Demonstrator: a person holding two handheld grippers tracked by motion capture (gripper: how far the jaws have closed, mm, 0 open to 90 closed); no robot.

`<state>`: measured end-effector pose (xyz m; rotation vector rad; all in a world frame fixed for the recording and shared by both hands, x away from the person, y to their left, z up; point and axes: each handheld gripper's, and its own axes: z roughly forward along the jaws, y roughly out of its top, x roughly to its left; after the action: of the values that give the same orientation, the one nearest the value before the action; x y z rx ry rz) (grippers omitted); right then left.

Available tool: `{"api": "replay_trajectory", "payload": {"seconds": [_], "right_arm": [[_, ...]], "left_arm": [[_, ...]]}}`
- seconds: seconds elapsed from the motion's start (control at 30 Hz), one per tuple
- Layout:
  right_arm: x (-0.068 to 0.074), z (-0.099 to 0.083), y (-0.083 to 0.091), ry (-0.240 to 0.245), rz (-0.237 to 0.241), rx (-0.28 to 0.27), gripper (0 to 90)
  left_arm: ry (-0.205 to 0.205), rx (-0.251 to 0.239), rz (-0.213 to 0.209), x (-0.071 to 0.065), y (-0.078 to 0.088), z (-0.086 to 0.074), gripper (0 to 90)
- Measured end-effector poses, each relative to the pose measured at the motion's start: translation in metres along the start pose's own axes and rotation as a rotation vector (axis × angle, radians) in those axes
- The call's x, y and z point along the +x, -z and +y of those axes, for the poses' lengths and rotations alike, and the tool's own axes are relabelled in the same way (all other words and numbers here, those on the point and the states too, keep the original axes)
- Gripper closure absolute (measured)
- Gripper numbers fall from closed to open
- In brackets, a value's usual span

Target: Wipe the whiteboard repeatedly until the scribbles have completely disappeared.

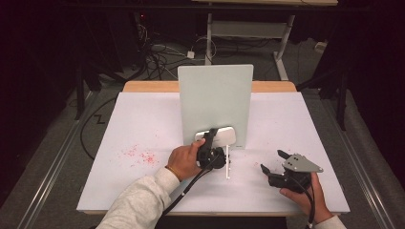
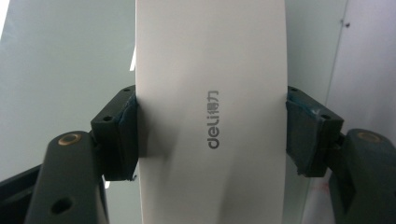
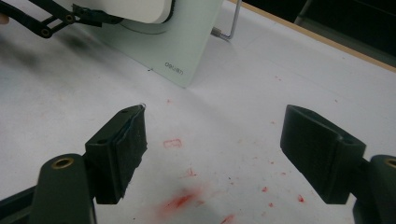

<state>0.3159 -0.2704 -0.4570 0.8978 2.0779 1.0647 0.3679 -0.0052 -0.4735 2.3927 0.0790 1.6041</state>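
Note:
A pale green board [image 1: 215, 95] stands upright in the middle of the table. A white oblong eraser [image 1: 224, 135] with a grey "deli" logo lies flat against its lower face. My left gripper [image 1: 208, 140] is shut on the eraser, one pad on each long side. In the left gripper view the eraser [image 2: 210, 93] runs up between my left gripper's [image 2: 211, 135] pads, with the board [image 2: 56, 70] behind it. My right gripper [image 1: 271, 161] rests low at the right, open, with bare table between its jaws [image 3: 212, 154]. It also sees the board [image 3: 163, 51] and the eraser [image 3: 135, 9].
A thin metal stand leg [image 1: 228, 162] sticks out from the board's foot toward the near edge. Red specks [image 1: 141, 155] dot the white table cover [image 1: 296, 119] at left, and red smears [image 3: 180, 200] lie under the right gripper. Cables and a desk frame stand beyond the table.

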Motion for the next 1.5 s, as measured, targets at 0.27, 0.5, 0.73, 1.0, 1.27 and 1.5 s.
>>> {"api": "replay_trajectory", "payload": {"seconds": [0.27,0.5,0.73,1.0,1.27,1.5], "right_arm": [[0.0,0.001,0.001,0.006,-0.003,-0.004,23.2],[0.001,0.001,0.001,0.001,0.0,0.0,23.1],[0.002,0.001,0.001,0.003,0.001,0.001,23.1],[0.002,0.001,0.0,0.001,0.001,0.002,23.1],[0.003,0.001,0.0,0.004,0.005,0.002,22.9],[0.003,0.001,-0.001,0.009,0.009,0.009,22.8]], "left_arm": [[-0.03,0.028,-0.007,-0.004,0.006,-0.022,28.8],[-0.052,0.052,-0.014,-0.006,0.01,-0.039,28.8],[-0.058,0.067,-0.02,-0.008,0.014,-0.052,28.8],[-0.084,0.088,-0.028,-0.011,0.016,-0.064,28.8],[-0.089,0.082,-0.032,-0.016,0.016,-0.062,28.7],[-0.103,0.078,-0.029,-0.02,0.01,-0.039,28.8]]}}
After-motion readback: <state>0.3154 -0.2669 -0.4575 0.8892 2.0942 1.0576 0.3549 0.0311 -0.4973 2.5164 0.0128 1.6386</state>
